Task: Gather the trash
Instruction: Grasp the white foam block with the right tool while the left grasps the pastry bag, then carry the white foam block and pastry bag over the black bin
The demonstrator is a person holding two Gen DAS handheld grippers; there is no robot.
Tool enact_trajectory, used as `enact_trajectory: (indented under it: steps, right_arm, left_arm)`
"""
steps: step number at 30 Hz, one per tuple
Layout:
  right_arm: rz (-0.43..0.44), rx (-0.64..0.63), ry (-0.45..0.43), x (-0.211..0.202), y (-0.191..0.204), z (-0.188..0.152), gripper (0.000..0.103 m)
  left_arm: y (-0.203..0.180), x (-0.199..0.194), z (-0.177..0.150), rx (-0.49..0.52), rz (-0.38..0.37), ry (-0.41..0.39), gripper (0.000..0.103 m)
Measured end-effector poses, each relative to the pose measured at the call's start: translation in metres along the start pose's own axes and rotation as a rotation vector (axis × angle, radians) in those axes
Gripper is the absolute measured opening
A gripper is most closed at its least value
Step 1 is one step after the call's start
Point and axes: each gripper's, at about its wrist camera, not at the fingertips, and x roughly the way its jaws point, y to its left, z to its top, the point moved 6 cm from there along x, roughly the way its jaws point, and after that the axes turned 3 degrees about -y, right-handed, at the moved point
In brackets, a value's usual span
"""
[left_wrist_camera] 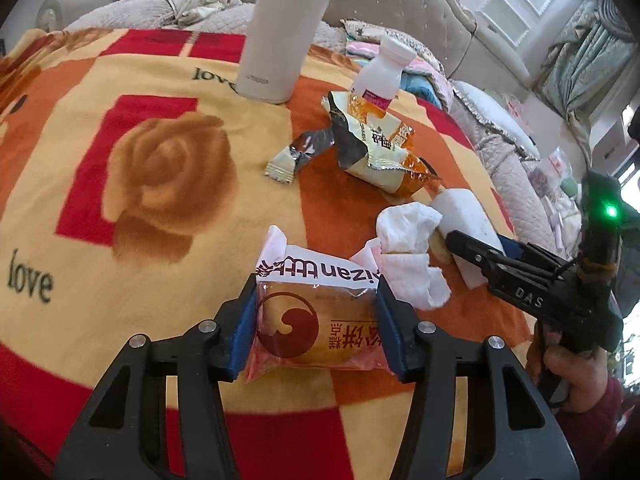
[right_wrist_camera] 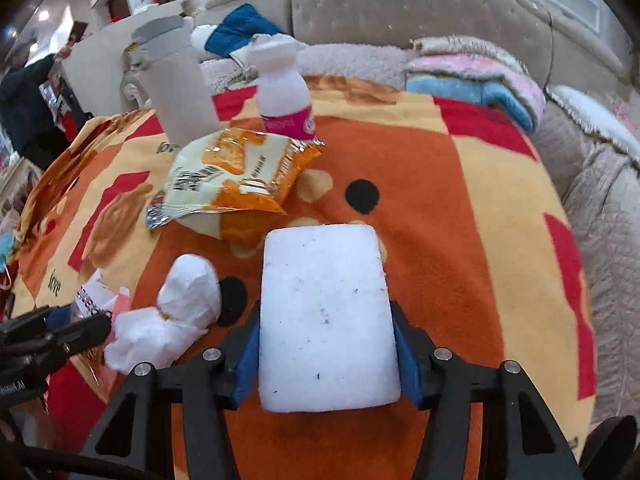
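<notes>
**Both tongs loaded over the rose blanket**

From where I stand, the left gripper [left_wrist_camera: 316, 320] has its blue pads pressed against the two sides of a wrapped pastry packet [left_wrist_camera: 312, 320], pinching it just above the blanket [left_wrist_camera: 120, 220]. The packet is clear plastic with a dark red swirl logo and a white printed top edge.

The right gripper [right_wrist_camera: 326, 360] is clamped on a white foam block [right_wrist_camera: 326, 320], which fills the gap between its pads and sticks out forward toward 12 o'clock. In the left wrist view that same gripper [left_wrist_camera: 460, 240] comes in from 3 o'clock, a hand [left_wrist_camera: 576, 372] wrapped around its handle and a green light glowing on its body.

A crumpled white tissue [left_wrist_camera: 412, 256] lies on the blanket between the two tools, touching the packet's right corner. Farther out at 12 o'clock sits an opened orange and cream snack bag [left_wrist_camera: 376, 144], and just to its left, at about 11 o'clock, a small twisted silver wrapper [left_wrist_camera: 296, 156].

Behind the bag stands a small white bottle with a pink label [left_wrist_camera: 380, 76], and at 11 o'clock a tall beige thermos [left_wrist_camera: 280, 32], upright. A padded headboard [right_wrist_camera: 400, 4] runs along the back.
</notes>
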Motion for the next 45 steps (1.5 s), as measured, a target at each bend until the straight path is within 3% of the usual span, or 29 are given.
enact_trajectory:
  steps: [13,36,45]
  right_arm:
    - [0.015,0.0,-0.046,-0.065,0.011,-0.045,0.055]
    - [-0.04,0.085,-0.074,-0.115,-0.026,-0.081,0.055]
    - [-0.066,0.121,-0.102,-0.134,-0.052,-0.092,0.055]
  left_arm:
    - [0.0,-0.032,-0.017,-0.01,-0.018,-0.05,0.052]
    - [-0.066,-0.055,-0.04,0.083,-0.115,-0.05,0.052]
    - [-0.1,-0.046,-0.047,0.103,-0.184,-0.006,0.051]
